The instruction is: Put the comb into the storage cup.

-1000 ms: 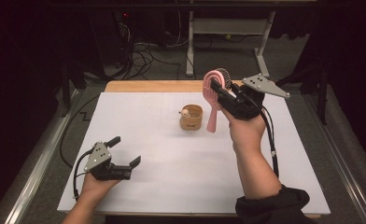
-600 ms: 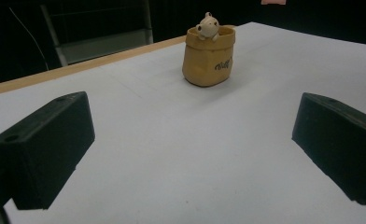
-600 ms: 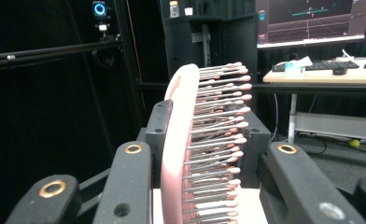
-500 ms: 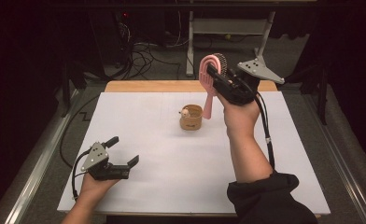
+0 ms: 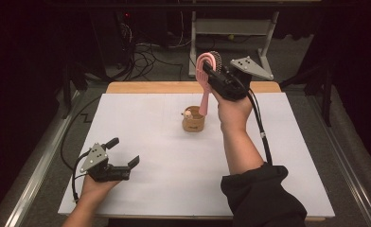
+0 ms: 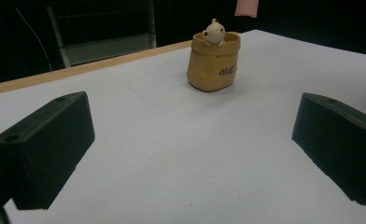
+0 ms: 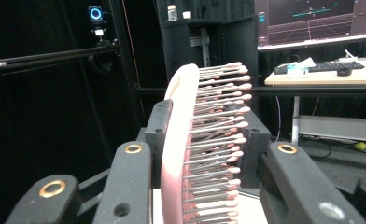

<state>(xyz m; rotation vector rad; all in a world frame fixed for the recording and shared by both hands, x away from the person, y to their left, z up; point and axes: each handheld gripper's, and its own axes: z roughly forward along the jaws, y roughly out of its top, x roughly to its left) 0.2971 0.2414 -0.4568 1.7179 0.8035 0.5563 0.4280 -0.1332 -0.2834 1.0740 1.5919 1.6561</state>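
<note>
you had one bit of dark writing on the front of the small tan pouch [image 6: 214, 63], too blurred to read.

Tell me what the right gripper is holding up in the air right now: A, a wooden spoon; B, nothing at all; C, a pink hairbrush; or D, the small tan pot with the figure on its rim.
C: the right gripper is shut on the pink hairbrush, lifted above the small tan pot, and the right gripper view shows its bristles between the jaws.
</note>
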